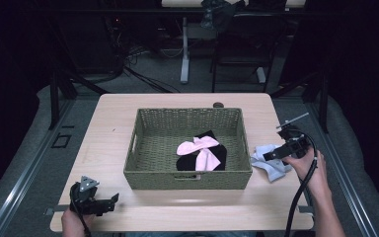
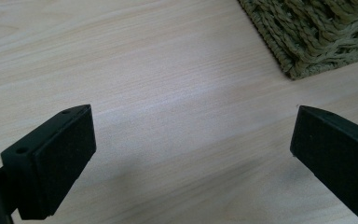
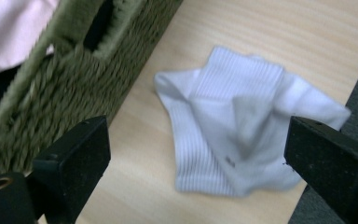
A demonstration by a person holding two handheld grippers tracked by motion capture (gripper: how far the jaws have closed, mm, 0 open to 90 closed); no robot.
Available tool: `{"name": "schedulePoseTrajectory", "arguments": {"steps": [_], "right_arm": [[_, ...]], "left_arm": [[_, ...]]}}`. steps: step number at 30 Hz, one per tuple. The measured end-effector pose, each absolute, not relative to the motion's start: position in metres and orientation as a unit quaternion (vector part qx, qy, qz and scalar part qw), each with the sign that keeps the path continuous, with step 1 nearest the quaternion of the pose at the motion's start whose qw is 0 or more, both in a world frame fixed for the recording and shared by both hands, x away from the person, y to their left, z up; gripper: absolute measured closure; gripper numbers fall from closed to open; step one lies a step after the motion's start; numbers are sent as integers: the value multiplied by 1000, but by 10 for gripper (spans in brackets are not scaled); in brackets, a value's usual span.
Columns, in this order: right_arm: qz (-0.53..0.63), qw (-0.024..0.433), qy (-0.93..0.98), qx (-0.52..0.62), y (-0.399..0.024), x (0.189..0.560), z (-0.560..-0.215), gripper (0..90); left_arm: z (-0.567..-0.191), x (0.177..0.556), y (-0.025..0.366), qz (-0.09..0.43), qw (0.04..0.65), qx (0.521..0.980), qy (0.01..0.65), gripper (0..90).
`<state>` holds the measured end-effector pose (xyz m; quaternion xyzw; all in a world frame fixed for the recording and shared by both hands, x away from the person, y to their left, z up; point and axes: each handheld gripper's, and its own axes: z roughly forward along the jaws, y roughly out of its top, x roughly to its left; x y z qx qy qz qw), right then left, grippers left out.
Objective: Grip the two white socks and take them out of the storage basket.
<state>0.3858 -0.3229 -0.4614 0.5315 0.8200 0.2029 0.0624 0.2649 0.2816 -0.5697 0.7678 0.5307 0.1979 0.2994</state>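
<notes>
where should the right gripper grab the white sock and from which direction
Probably the raised fold in the middle of the white sock, from above. It lies crumpled on the table just right of the basket; the bunched ridge gives the open right gripper cloth to pinch, while the flat edges hug the wood.

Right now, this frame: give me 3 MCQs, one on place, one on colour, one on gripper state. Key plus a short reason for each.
1. Where does the white sock lie?
A. in the basket
B. on the table, right of the basket
C. between the left gripper's jaws

2. What colours are the clothes inside the basket?
A. pink and black
B. white and green
C. red and blue

3. How do the right gripper's jaws stand?
A. shut on the sock
B. shut on the basket rim
C. open, above the sock

Key: 1 B, it rests on bare wood beside the basket wall. 2 A, a pink piece lies on a black one. 3 C, a wide gap shows between the jaws.
</notes>
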Motion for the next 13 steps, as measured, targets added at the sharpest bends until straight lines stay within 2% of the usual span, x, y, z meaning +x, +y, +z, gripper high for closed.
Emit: {"name": "schedulePoseTrajectory", "arguments": {"steps": [3, 13], "right_arm": [[198, 66, 822, 531, -326, 375, -461, 14], [187, 63, 813, 547, -342, 365, -475, 4]], "left_arm": [[-570, 265, 281, 197, 300, 769, 529, 1], [-569, 266, 280, 197, 299, 770, 528, 1]]}}
